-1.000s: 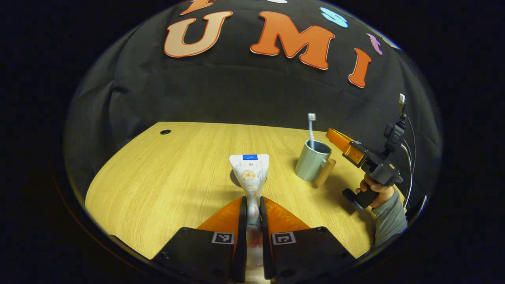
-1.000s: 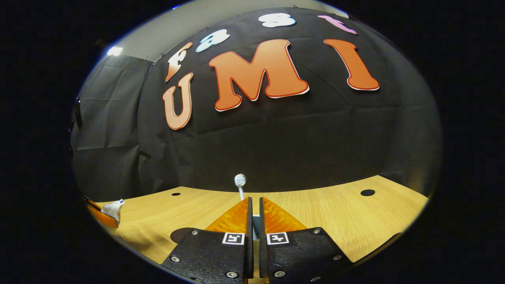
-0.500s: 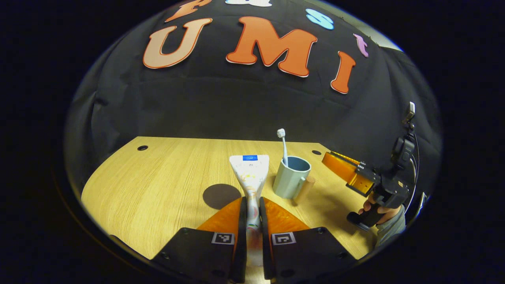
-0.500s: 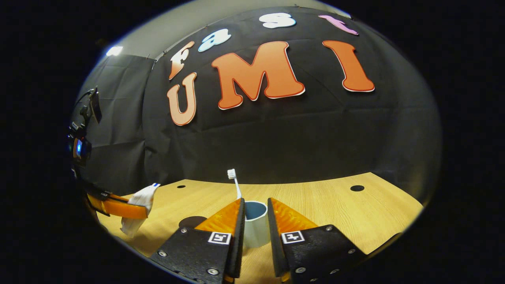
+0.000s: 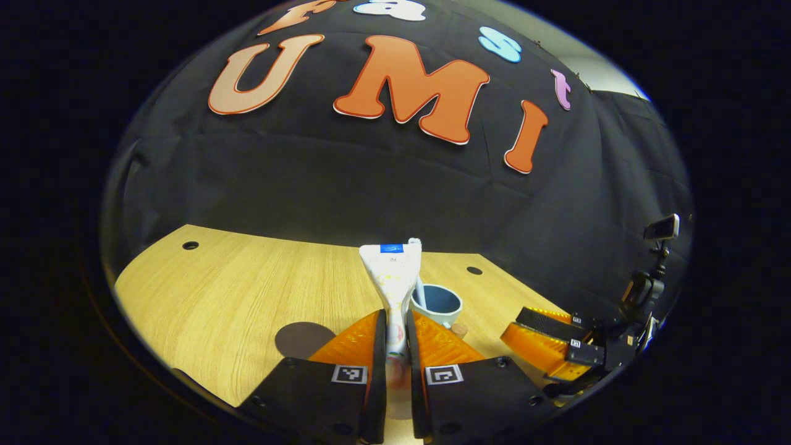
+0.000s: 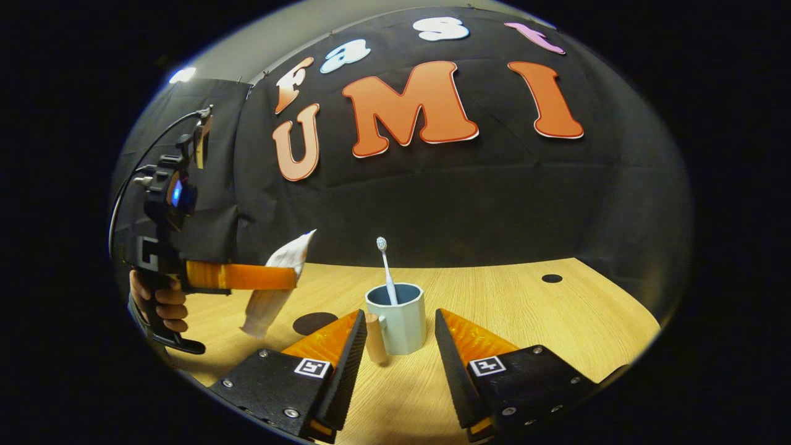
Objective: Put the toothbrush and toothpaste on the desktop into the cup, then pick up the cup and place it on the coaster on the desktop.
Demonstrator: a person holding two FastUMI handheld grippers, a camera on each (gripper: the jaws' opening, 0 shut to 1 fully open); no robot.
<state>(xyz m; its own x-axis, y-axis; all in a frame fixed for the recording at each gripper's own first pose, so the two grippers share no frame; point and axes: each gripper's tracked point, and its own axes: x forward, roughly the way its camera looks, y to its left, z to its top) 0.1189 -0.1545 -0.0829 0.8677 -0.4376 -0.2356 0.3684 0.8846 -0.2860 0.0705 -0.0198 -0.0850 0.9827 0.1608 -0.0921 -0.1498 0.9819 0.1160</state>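
The toothpaste (image 5: 392,272) is being held clamped in the left tongs (image 5: 395,334), apparently above the cup (image 6: 398,318), where the toothbrush (image 6: 385,269) is already standing. The right tongs (image 6: 398,340) are being held wide around the cup on the bench (image 6: 525,309). The coaster (image 6: 314,322) is still waiting, left of them.

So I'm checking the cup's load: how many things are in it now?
1: the toothbrush stands in the cup. The toothpaste is still outside, held above the desk by the left gripper. The cup's bottom is hidden.
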